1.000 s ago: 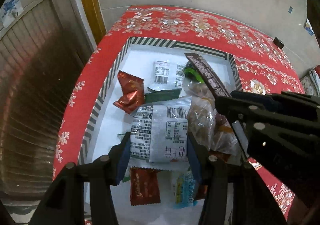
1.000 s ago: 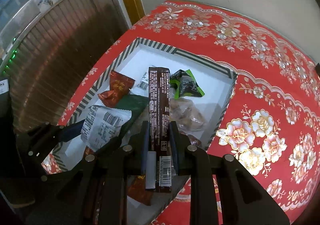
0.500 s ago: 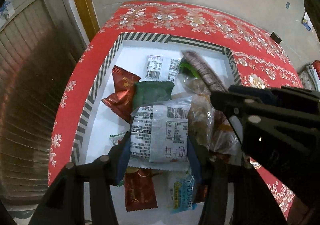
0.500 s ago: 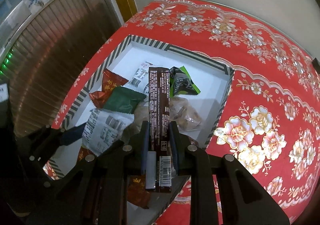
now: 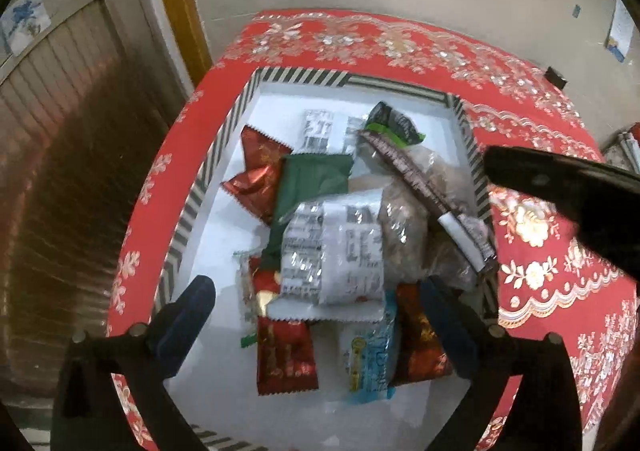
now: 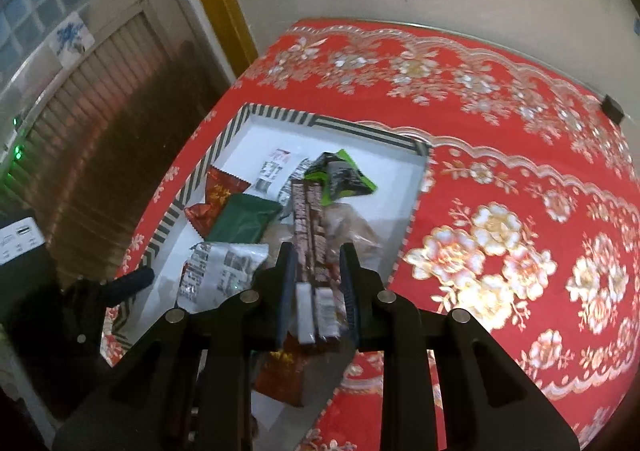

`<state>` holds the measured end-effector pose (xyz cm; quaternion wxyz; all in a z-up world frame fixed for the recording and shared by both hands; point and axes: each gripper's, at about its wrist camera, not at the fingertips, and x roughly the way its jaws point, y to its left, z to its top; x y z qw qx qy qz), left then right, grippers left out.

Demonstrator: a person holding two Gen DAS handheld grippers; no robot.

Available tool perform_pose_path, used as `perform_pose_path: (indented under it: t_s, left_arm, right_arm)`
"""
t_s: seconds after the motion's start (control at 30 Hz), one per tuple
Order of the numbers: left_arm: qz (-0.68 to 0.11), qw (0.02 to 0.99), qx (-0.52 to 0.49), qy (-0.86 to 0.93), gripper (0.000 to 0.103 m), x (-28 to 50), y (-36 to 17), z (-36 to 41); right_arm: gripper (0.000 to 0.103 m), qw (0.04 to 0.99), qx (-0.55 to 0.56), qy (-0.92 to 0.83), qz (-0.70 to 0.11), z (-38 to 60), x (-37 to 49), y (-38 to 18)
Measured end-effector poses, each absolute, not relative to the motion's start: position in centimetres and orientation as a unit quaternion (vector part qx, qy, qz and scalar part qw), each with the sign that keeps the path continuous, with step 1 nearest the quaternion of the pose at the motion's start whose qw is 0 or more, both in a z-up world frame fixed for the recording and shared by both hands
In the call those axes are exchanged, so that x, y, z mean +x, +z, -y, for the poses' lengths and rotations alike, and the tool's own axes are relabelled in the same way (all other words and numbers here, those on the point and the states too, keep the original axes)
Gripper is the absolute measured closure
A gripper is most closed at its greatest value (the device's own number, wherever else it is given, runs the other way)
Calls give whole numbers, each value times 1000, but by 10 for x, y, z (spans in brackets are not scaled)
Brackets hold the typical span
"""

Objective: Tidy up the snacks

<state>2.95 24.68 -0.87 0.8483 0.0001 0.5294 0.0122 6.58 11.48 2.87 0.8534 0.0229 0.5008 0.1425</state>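
White-and-silver packet [image 5: 334, 251] lies on the snack pile in the striped tray [image 5: 200, 187], left tool [image 5: 316, 315] wide open around it, gripping nothing. Right wrist view: right tool [image 6: 316, 283] clamps the brown bar [image 6: 308, 227] over the tray's right side.

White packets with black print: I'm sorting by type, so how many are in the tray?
2: the far packet lies flat by the tray's far wall, and the middle packet sits atop the pile. Others may hide beneath.
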Motion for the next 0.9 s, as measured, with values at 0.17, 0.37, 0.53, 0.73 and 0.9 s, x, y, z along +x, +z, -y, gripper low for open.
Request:
perform_pose_path:
  t_s: [0.17, 0.37, 0.53, 0.73, 0.9]
  left_arm:
    - [-503, 863, -11, 32, 0, 15, 2, -250]
    - [-360, 931, -23, 46, 0, -27, 73, -238]
    - [-377, 922, -40, 79, 0, -20, 81, -229]
    - [-440, 890, -3, 122, 0, -21, 53, -210]
    - [-456, 882, -14, 120, 0, -35, 48, -202]
  right_arm:
    - [82, 860, 37, 144, -488, -91, 40, 35]
    - [82, 863, 29, 160, -479, -65, 3, 35]
    - [82, 866, 27, 170, -470, -39, -20, 39]
    - [82, 861, 20, 187, -472, -24, -37, 36]
    - [82, 857, -10, 209, -471, -27, -55, 34]
